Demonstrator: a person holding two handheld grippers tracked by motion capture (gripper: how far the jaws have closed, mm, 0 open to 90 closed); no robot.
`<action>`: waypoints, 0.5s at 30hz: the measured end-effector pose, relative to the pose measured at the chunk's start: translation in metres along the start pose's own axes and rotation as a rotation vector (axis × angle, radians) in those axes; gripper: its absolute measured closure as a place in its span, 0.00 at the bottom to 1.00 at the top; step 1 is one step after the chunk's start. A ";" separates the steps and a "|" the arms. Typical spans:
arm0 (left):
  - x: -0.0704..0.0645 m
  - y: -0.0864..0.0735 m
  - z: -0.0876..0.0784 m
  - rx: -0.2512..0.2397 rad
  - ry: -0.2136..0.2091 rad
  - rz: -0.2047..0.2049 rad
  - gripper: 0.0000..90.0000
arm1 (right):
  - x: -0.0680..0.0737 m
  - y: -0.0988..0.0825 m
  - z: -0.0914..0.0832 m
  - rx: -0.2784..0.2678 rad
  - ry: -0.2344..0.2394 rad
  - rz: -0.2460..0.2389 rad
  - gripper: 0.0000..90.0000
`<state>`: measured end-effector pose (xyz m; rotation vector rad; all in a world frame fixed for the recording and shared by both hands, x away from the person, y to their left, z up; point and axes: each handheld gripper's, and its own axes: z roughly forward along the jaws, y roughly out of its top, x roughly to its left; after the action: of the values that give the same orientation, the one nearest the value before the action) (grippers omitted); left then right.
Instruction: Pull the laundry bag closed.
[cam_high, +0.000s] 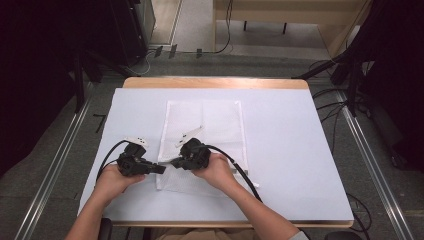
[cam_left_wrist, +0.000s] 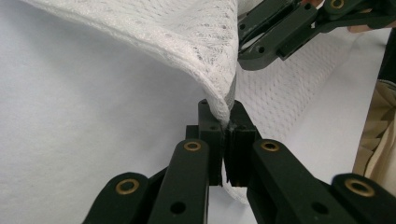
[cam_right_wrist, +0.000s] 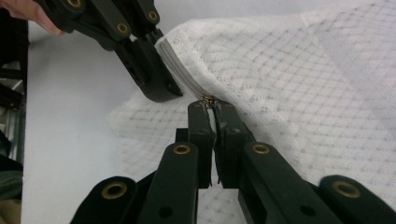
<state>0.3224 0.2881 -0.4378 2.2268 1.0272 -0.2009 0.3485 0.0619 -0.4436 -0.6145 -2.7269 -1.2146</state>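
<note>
- where the white mesh bag (cam_high: 202, 131) lies flat on the pale blue table cover (cam_high: 295, 150), its near left edge is lifted a little off the surface.
- the left gripper (cam_high: 159, 169) has its jaws closed tight on the bag's edge; in the left gripper view the fabric (cam_left_wrist: 187, 42) rises from between the pads (cam_left_wrist: 212, 140).
- the right gripper (cam_high: 175, 161) is also clamped; in the right gripper view its tips pinch a small metal zipper pull (cam_right_wrist: 206, 99) on the bag.
- the two grippers are just beside each other, near the bag's left edge, tips pointing toward one another.
- both hands (cam_high: 116, 180) rest low over the table.
</note>
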 end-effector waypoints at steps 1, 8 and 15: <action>0.000 0.000 0.000 0.001 -0.003 0.000 0.98 | -0.002 -0.001 -0.001 0.006 -0.006 0.010 0.98; 0.000 -0.001 -0.001 -0.003 0.002 0.002 0.98 | -0.006 -0.006 -0.006 0.009 -0.013 0.023 0.98; 0.000 -0.001 -0.002 -0.005 -0.002 0.002 0.98 | -0.009 -0.010 -0.011 0.009 -0.010 0.027 0.98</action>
<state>0.3215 0.2894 -0.4370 2.2229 1.0228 -0.1991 0.3520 0.0445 -0.4455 -0.6567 -2.7216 -1.1952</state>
